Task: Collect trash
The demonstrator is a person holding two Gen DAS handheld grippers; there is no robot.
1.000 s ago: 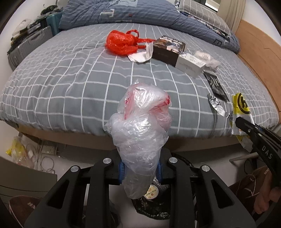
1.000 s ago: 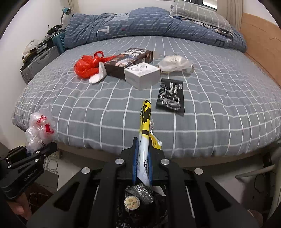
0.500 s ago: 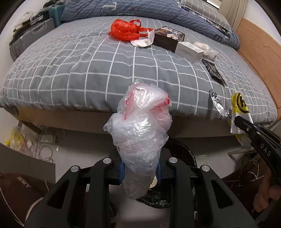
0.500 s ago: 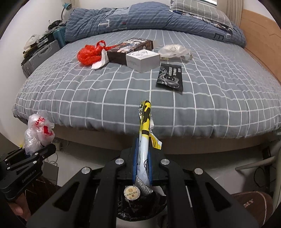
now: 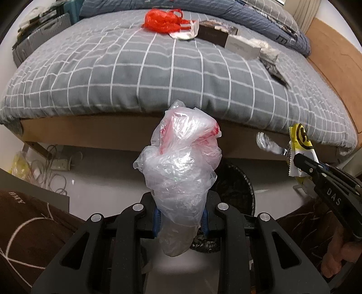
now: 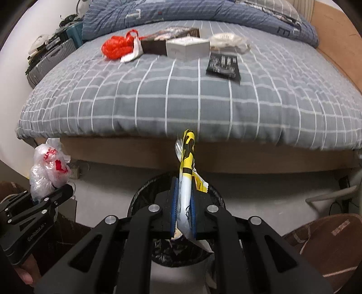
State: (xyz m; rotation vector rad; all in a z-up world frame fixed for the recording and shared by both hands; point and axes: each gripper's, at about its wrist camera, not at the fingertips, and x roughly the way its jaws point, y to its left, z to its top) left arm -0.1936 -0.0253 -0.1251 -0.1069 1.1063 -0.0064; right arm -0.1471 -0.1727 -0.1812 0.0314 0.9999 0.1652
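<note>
- The left gripper (image 5: pixel 181 222) is clamped on a crumpled clear plastic bag (image 5: pixel 181 171) with red print; the bag bulges up between the blue pads and hangs a little below them.
- The right gripper (image 6: pixel 183 212) is closed tight on a yellow-and-white wrapper (image 6: pixel 186 171), which stands up edge-on between its blue pads, with a scrap of silver foil (image 6: pixel 178 147) at its upper end.
- Directly under and just ahead of both grippers stands a black mesh trash bin (image 6: pixel 140 192) on the pale floor; in the left wrist view its rim (image 5: pixel 244 181) shows just right of the clear bag.
- From the left gripper, the right one shows low at the right edge, with its wrapper sticking up; from the right gripper, the left one sits low at the left with its bag.
- Beyond the bin, ahead of the grippers, is the bed (image 6: pixel 181 90) under a grey checked cover.
- Far ahead on the bed, well apart from both grippers, lie a red plastic bag (image 6: pixel 116 46), a dark box (image 6: pixel 156 46) touching a white box (image 6: pixel 187 46), a clear white wrapper (image 6: pixel 228 40) and a black flat packet (image 6: pixel 222 65).
- A blue duvet (image 6: pixel 181 11) is bunched at the far end.
- Suitcases (image 6: pixel 52 58) stand beside the bed's far left.
</note>
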